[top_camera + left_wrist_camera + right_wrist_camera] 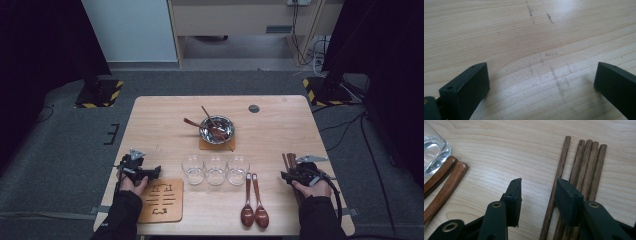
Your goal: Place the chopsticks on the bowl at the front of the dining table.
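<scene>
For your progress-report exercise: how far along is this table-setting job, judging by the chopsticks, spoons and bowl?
Done: the bowl already holds some utensils.
In hand: the right gripper hovers open over the chopsticks, one stick between its jaws, ungripped.
Left: two spoons lie loose on the table; the left gripper is open over bare wood.

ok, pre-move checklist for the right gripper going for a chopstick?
1. Right gripper jaws apart, nothing between the pads: ok.
2. One chopstick lies apart from the other four at the tip end: ok. It passes beside the right-hand jaw, not centred in the gap: not ok.
3. Other chopsticks packed tight beside it, risk of catching two: not ok.
4. Spoons and glasses away from the gripper's path: ok.
5. Left gripper open over bare table: ok.
6. Jaw height above the table: cannot tell.
</scene>
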### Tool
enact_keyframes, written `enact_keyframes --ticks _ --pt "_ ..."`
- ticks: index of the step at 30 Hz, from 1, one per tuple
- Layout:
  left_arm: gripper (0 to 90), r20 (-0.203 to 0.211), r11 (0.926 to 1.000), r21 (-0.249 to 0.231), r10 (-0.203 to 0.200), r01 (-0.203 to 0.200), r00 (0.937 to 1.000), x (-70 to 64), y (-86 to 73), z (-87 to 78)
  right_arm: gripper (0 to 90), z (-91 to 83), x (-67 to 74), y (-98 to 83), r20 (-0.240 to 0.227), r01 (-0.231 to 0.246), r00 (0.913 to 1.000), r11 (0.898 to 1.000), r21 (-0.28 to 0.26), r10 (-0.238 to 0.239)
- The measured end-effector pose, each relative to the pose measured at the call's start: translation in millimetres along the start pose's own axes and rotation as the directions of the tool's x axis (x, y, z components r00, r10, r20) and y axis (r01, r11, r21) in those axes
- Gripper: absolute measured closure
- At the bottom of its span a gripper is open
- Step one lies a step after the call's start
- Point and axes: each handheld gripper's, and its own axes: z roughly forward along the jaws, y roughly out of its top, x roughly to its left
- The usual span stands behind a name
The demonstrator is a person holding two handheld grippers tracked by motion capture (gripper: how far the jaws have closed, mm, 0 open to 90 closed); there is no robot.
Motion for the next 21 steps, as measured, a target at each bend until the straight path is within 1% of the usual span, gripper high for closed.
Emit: enact_keyframes --ticks 9,12,15,17,21 --pt "0.0 0.0 1.0 0.0 0.0 0.0 1.0 0.0 0.0 0.0 57.4 2.2 5.7 1.6 -0.013 0.02 0.9997 1.0 -0.007 -0.02" --pt "0.0 0.0 1.0 0.001 0.001 -0.001 1.0 0.0 0.0 0.0 57.4 3.4 9.2 2.2 -0.019 0.022 0.9996 1.0 0.0 -0.022" --pt "0.0 0.0 1.0 0.001 0.001 -0.001 1.0 0.0 0.0 0.0 57.3 3.1 9.6 2.8 -0.02 0.025 0.9995 1.0 -0.001 -0.025" --pt "0.0 0.0 1.0 0.0 0.0 0.0 1.0 0.0 0.0 0.0 57.4 1.1 7.5 3.7 -0.009 0.018 0.9998 1.0 -0.016 -0.018" --pt "0.0 0.0 1.0 0.0 0.0 0.0 1.0 0.0 0.0 0.0 58.5 0.9 4.2 1.6 0.005 0.015 0.9999 1.0 -0.004 -0.015"
